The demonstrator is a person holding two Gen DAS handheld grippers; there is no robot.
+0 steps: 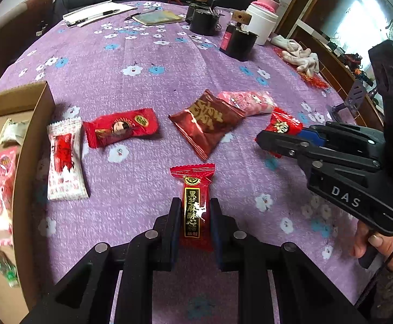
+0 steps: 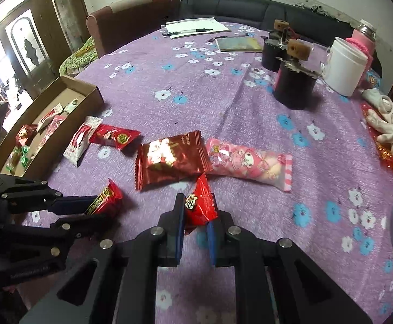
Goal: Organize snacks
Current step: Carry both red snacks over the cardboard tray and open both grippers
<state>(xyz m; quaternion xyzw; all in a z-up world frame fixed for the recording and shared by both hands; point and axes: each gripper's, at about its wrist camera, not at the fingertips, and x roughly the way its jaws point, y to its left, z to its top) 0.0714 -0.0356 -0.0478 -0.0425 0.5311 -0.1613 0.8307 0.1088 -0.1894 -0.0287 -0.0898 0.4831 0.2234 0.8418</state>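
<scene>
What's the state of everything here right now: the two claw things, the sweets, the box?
Left gripper: shut on a red black-label candy.
Right gripper: shut on a small red candy.
Cardboard box: open, several snacks inside.
Dark red packet: lying loose on the table, overlapping the pink packet.
Pink cartoon packet: lying flat, sealed.
White-red packet: lying beside the box.
Red face-print candy: lying loose.

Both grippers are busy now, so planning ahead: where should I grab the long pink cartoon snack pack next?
Grip the pink pack across its narrow width near the middle, coming straight down from above. It lies flat, long axis left to right, and its left end sits against the dark red pouch, so the free right half gives the fingers cleaner room.
</scene>
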